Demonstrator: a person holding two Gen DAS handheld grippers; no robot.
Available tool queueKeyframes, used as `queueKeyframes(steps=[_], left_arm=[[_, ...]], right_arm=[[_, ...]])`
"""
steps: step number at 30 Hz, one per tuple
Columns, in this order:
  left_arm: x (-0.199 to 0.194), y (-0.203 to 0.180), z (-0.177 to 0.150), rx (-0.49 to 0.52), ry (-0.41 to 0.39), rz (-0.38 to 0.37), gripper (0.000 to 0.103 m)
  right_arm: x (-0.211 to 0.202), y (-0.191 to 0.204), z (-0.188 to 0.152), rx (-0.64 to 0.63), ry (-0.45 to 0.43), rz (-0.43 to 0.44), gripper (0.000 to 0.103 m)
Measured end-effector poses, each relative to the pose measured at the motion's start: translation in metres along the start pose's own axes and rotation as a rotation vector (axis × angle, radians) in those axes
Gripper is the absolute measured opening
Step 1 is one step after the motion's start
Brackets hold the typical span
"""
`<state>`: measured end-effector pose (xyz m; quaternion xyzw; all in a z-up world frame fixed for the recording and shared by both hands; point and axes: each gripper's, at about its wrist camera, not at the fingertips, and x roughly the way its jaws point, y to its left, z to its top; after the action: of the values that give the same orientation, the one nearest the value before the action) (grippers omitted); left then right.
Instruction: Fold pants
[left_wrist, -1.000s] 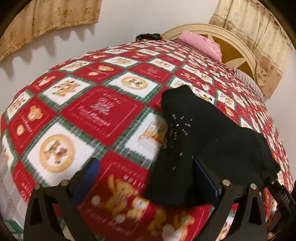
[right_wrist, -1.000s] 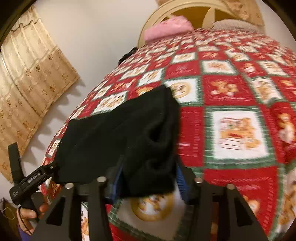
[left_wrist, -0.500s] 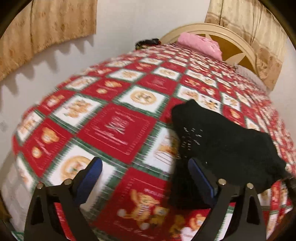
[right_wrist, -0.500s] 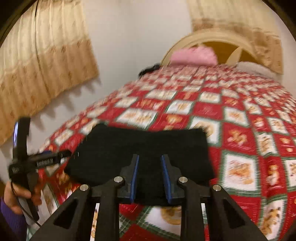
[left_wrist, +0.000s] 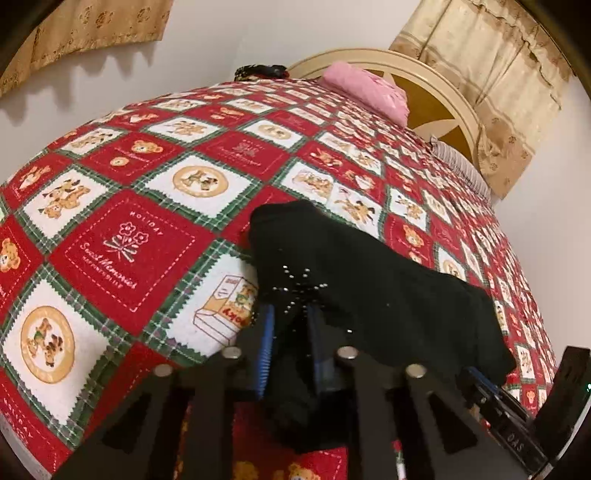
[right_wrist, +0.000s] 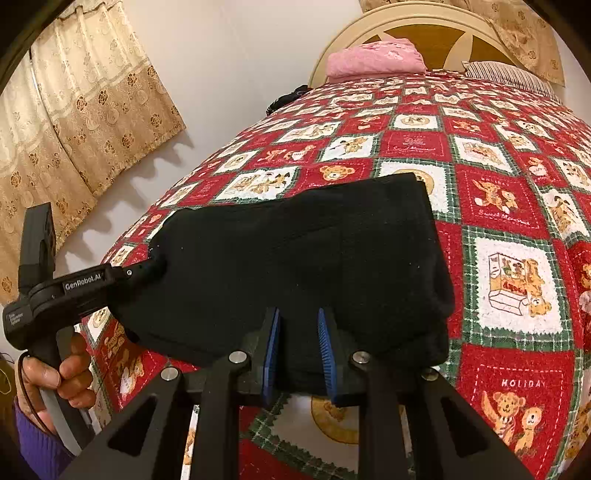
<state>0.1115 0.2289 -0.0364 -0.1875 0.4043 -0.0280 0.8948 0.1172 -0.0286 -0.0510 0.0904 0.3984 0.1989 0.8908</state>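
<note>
Black folded pants (left_wrist: 369, 288) (right_wrist: 295, 251) lie on a red teddy-bear quilt (left_wrist: 129, 240) (right_wrist: 498, 206) near the bed's foot. My left gripper (left_wrist: 290, 314) is closing, its blue pads pinching the left end of the pants, which bunches up between them. In the right wrist view the left gripper (right_wrist: 147, 266) meets the cloth's left corner, held by a hand (right_wrist: 62, 373). My right gripper (right_wrist: 299, 321) is also closing, with the near folded edge of the pants between its blue pads. It shows in the left wrist view as the right gripper (left_wrist: 480, 380) at the pants' right end.
A pink pillow (left_wrist: 365, 88) (right_wrist: 373, 59) leans on the cream headboard (left_wrist: 436, 92) at the far end. A dark object (left_wrist: 258, 70) sits at the far left corner. A patterned curtain (right_wrist: 74, 129) hangs on the left wall. Quilt stretches beyond and right of the pants.
The left jaws stood wide open around the pants' end and have now closed on it. The right jaws narrowed onto the near edge. Both views shifted slightly.
</note>
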Motion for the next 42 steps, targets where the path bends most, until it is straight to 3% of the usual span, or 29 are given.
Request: queueKeyframes(steps=[2,4,7,9,11,14,17,19,22,24,26,29,30,31,32,33,35,37,42], left_arm=[[-0.008,0.005,-0.003,0.014,-0.022,0.047,0.008],[-0.013,0.017,-0.006,0.036,-0.042,0.247,0.006],[-0.018,0.045,-0.012,-0.038,-0.032,0.332,0.006],[-0.026,0.057,-0.012,-0.085,-0.045,0.286,0.006],[-0.037,0.048,-0.008,-0.067,-0.092,0.225,0.006],[-0.048,0.006,0.000,0.049,-0.163,0.093,0.006],[-0.047,-0.031,0.001,0.163,-0.184,0.018,0.006],[-0.031,-0.046,-0.001,0.210,-0.153,0.023,0.006],[0.019,-0.028,-0.005,0.146,0.018,0.120,0.007],[0.014,-0.012,-0.005,0.089,-0.034,0.053,0.006],[0.005,0.007,-0.003,0.012,-0.020,0.043,0.006],[-0.012,0.022,-0.013,-0.014,-0.018,0.111,0.009],[-0.019,0.026,-0.019,-0.025,-0.006,0.154,0.028],[-0.028,0.031,-0.025,-0.045,-0.005,0.179,0.037],[-0.031,0.033,-0.029,-0.057,-0.014,0.175,0.043],[-0.039,0.036,-0.032,-0.064,-0.029,0.153,0.043],[-0.047,0.026,-0.031,-0.031,-0.067,0.140,0.043],[-0.045,0.009,-0.021,0.028,-0.100,0.148,0.051],[-0.013,-0.030,-0.017,0.139,-0.065,0.141,0.054]], right_arm=[[0.000,-0.002,0.001,0.009,-0.002,0.009,0.022],[0.000,-0.002,0.002,0.012,-0.002,0.012,0.022],[0.000,-0.002,0.001,0.012,-0.004,0.012,0.022],[0.000,-0.002,0.001,0.006,-0.004,0.006,0.022],[-0.001,0.000,0.001,-0.003,-0.006,-0.003,0.022],[-0.001,-0.001,0.001,0.001,-0.006,0.002,0.022],[-0.001,0.000,0.001,0.004,-0.006,0.004,0.022],[-0.001,0.000,0.001,0.004,-0.006,0.004,0.022],[-0.001,0.000,0.001,0.007,-0.005,0.009,0.022],[-0.001,0.000,0.000,0.009,-0.004,0.017,0.022],[0.000,0.000,0.000,0.012,-0.005,0.024,0.022],[0.000,-0.001,0.000,0.016,-0.007,0.028,0.022],[0.000,-0.002,0.000,0.020,-0.009,0.031,0.022],[0.000,-0.005,0.001,0.025,-0.010,0.036,0.022],[0.000,-0.005,0.001,0.028,-0.011,0.038,0.022],[0.000,-0.005,0.001,0.028,-0.011,0.038,0.022],[0.001,-0.003,0.001,0.019,-0.013,0.029,0.022],[0.001,-0.002,0.001,0.011,-0.014,0.022,0.022],[-0.018,-0.005,-0.003,0.058,-0.044,0.056,0.023]])
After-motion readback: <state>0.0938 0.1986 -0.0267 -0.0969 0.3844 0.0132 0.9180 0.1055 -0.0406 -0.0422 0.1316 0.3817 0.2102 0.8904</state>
